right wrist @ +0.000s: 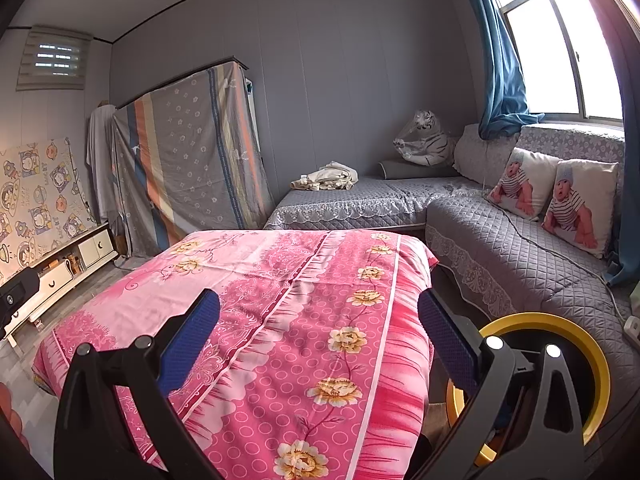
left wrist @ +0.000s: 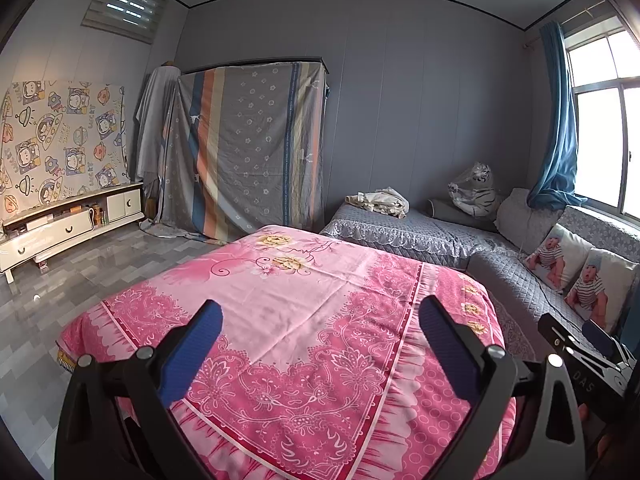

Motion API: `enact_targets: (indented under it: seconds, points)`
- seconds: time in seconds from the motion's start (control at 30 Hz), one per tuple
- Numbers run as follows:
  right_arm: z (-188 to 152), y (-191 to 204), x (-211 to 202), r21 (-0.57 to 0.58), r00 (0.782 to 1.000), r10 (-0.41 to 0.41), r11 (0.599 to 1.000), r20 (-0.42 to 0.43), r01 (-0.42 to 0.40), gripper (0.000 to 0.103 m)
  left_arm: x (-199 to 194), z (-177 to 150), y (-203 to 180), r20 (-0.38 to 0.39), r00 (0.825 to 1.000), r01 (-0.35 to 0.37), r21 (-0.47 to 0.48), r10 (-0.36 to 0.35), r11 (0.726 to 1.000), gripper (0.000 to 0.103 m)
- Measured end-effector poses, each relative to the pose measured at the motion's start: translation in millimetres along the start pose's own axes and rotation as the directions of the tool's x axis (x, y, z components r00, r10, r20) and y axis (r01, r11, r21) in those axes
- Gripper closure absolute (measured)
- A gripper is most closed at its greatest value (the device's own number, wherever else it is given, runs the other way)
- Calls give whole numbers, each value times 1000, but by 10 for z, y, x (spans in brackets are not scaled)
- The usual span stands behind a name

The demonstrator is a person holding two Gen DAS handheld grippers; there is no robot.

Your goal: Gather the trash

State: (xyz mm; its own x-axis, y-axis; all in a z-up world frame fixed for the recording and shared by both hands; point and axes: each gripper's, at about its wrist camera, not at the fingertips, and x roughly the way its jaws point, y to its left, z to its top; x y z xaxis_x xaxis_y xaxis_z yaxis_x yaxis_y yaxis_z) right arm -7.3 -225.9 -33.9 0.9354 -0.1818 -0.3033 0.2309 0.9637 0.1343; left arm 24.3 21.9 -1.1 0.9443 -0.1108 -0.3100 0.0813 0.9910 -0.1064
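Both the left gripper [left wrist: 320, 332] and right gripper [right wrist: 320, 328] hover with jaws spread wide, grasping nothing, above the pink floral cloth [left wrist: 288, 300]; a yellow-rimmed bin [right wrist: 592, 360] sits beside it

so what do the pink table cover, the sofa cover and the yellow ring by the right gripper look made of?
Pink table cover: thin woven fabric, slight sheen, printed flowers, soft creases and draped corners.
Sofa cover: grey quilted textile, matte, diamond stitching with a lace-like trim along the edge.
Yellow ring: probably hard plastic; smooth, glossy, uniform colour. What it belongs to can't be told.
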Motion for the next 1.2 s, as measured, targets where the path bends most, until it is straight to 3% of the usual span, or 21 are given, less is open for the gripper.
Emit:
enact_targets:
  seconds: [1.2]
  points:
    - [-10, -54, 51, 21, 1000, -6, 1000, -18, 7, 8, 9, -7, 3, -1, 1000, 10, 6, -10, 1000, 8]
